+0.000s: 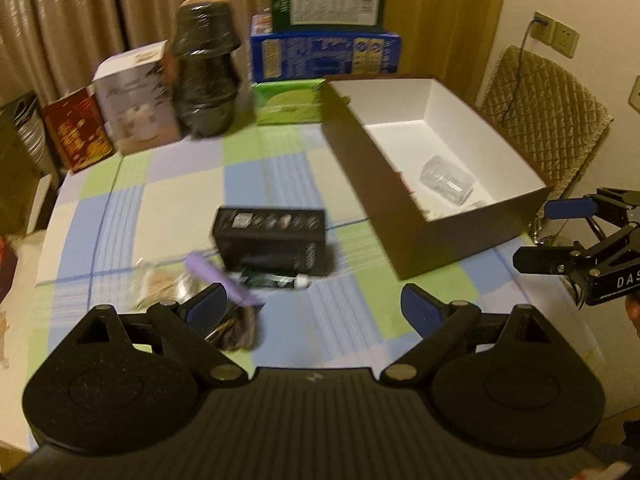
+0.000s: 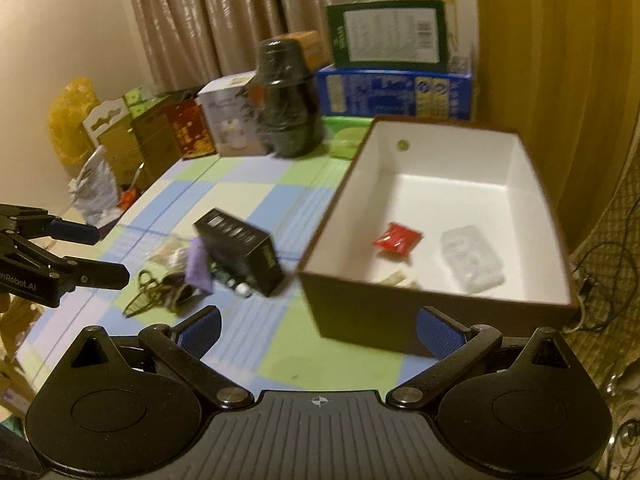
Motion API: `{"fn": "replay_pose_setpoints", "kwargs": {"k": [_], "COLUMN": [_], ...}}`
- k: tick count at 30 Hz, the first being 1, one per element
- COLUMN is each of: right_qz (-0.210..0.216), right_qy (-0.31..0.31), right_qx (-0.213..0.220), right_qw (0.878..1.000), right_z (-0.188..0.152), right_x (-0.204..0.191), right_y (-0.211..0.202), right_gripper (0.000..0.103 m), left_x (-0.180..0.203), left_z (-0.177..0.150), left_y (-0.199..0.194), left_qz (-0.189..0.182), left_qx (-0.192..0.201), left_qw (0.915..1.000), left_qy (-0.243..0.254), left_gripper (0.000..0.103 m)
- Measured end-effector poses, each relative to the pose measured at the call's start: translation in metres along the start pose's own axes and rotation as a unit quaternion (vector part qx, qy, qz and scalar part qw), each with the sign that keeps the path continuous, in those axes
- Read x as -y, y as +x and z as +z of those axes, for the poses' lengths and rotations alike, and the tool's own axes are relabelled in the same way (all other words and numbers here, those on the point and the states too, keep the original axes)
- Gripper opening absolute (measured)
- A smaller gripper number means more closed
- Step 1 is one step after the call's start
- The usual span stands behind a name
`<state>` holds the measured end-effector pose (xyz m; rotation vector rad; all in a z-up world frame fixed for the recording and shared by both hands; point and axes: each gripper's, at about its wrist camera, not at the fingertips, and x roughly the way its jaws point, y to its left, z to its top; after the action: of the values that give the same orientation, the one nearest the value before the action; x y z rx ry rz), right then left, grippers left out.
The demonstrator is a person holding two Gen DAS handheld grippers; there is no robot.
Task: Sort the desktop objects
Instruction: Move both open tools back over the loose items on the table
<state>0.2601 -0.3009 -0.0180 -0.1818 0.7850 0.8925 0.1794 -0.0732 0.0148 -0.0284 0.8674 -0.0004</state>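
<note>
Both tools, left and right, gape empty, since the black box awaits sorting into the carton

Few letters can be read. In the left wrist view the black body of the right gripper bears white letters "DAS", cut off by the picture's edge. In the right wrist view the black body of the left gripper bears white letters "enRobot.AI", its start cut off at the edge. The green box has a white label with rows of print and a barcode, all too blurred to read. The blue box and the black box on the table carry print and small pictures, likewise unreadable.
</note>
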Motion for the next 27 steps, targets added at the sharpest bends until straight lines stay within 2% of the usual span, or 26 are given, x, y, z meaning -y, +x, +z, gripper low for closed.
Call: {"fn": "replay_pose_setpoints", "kwargs": {"k": [14,27], "right_qz": [0.049,0.069], "right_qy": [-0.026,-0.044], "right_qx": [-0.031,-0.036], "right_qw": [0.998,0.996], "right_z": [0.0,0.009], "right_x": [-0.054,-0.077], "right_y": [0.043,0.068], "right_gripper": [0.101,0.101], "left_x": [-0.057,-0.087], "left_z": [-0.035,-0.05], "left_y": [-0.015,-0.004], "left_qz": [0.039,0.042], "left_qx": [-0.016,-0.025], "left_qw": [0.9982,0.9983], "left_qy": [-0.042,-0.033], "left_gripper": [0.092,0.091]}}
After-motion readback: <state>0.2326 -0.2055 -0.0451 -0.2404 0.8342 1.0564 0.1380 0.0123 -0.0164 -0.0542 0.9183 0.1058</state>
